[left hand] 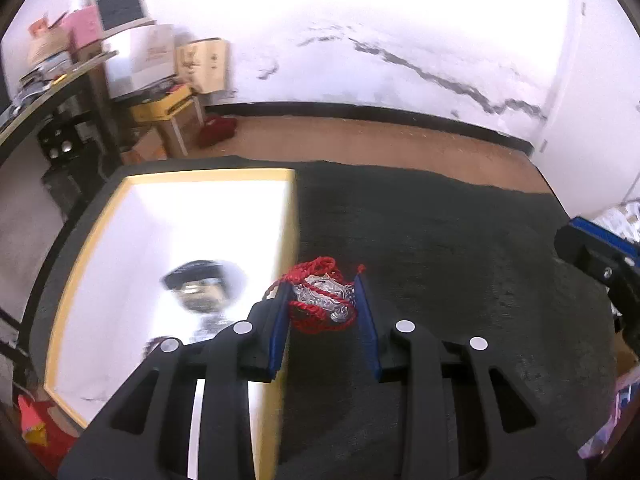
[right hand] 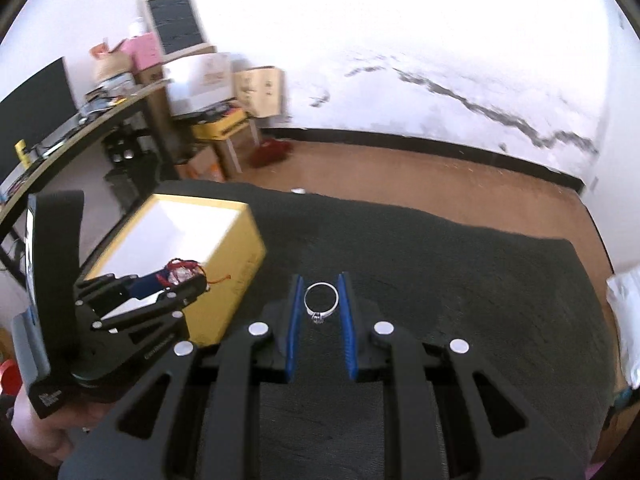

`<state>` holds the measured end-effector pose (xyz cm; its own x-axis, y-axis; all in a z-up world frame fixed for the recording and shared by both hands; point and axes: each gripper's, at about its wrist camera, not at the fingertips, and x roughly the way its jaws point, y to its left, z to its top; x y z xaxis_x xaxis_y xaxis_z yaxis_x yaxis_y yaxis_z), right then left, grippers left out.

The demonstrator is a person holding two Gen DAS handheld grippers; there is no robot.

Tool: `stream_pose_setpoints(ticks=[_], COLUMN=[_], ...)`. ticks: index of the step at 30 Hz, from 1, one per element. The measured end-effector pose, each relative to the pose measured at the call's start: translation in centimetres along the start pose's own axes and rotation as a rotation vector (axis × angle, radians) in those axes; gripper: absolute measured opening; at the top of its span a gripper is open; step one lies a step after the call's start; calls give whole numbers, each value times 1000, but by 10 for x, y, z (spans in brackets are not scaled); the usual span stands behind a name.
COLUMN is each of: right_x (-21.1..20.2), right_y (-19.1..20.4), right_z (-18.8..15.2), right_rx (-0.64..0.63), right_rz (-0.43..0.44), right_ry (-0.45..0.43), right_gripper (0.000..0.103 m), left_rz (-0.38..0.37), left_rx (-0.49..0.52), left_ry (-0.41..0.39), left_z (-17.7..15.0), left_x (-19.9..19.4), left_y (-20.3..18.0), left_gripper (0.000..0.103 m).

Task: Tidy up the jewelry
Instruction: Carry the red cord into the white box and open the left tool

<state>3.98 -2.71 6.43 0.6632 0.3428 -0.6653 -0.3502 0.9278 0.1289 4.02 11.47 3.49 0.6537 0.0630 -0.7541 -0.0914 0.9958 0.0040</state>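
Left gripper (left hand: 322, 300) clamps one silver pendant (left hand: 326, 300) wound in red cord (left hand: 316, 268), pads pressing both ends; the pendant's long axis runs across the fingers, pad to pad, with cord loops spilling forward and left. It is held just above the right edge of the single yellow box (left hand: 90, 248), white inside, on the dark mat (left hand: 460, 260). Right gripper (right hand: 320, 300) is closed on one silver ring (right hand: 321, 298); the band lies roughly flat between both blue pads, its stone setting pointing back toward the camera. Count: one pendant, one ring, one box.
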Motion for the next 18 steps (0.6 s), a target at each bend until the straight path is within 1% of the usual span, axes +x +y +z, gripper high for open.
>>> stream_pose_setpoints(ticks=[4, 7, 10, 12, 18], right_x=[8, 21, 30, 36, 52], right_y=[36, 62, 90, 107, 154], right_z=[12, 15, 17, 18, 15], right_rx=[-51, -81, -110, -126, -181], right_rz=[47, 74, 99, 114, 162], right_ry=[1, 16, 27, 33, 56], right_gripper=[18, 18, 18, 18, 18], left_rz=[37, 83, 114, 140, 165], left_rx=[-47, -88, -138, -154, -182], left_ry=[-16, -20, -10, -5, 45], left_z=[-4, -9, -14, -19, -37], left_x=[-11, -13, -14, -13, -1], left_y=[40, 73, 106, 124, 162], left_gripper=[31, 31, 31, 31, 31])
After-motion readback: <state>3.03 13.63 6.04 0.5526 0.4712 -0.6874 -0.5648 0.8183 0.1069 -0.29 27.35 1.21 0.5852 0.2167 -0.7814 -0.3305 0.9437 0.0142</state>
